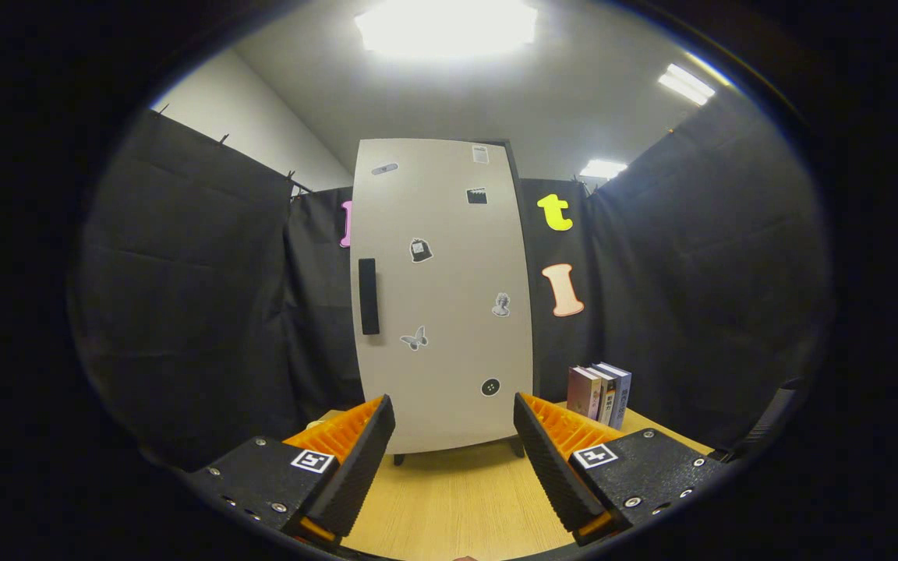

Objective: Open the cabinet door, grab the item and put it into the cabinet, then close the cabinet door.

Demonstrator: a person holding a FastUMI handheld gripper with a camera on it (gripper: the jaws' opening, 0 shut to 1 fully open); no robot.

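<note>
Nothing done yet: door (pixel 443 296) closed, handle (pixel 369 296) untouched, books (pixel 599 391) beside cabinet on table (pixel 457 499), gripper (pixel 454 436) jaws apart and empty.

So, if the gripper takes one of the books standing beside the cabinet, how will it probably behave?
The books look stiff and flat-sided, so the open gripper should clamp one firmly. They stand upright and close together on the table right of the cabinet, so pulling one may tip its neighbours. Their covers may be somewhat slippery; that is uncertain.
</note>
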